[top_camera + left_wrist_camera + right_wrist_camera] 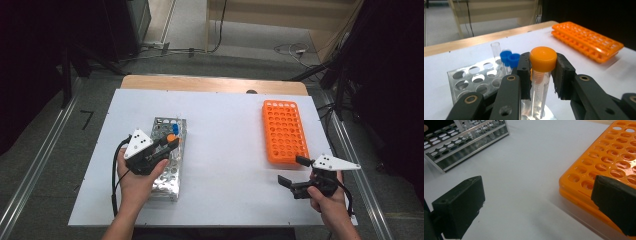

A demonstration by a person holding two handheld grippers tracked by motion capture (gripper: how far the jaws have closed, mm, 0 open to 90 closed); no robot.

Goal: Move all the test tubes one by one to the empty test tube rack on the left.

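Left gripper (543, 75) clamps the tube (539, 87) just under its orange cap (543, 59); right gripper (539, 205) gapes empty.
Tube looks light, slick, likely brittle: hold below the cap.

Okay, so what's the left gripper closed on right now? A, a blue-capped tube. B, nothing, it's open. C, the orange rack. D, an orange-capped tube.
D: in the left gripper view, the left gripper has its jaws pressed against both sides of the orange-capped tube, just under and around the cap, while the blue-capped tubes stand behind it in the metal rack.
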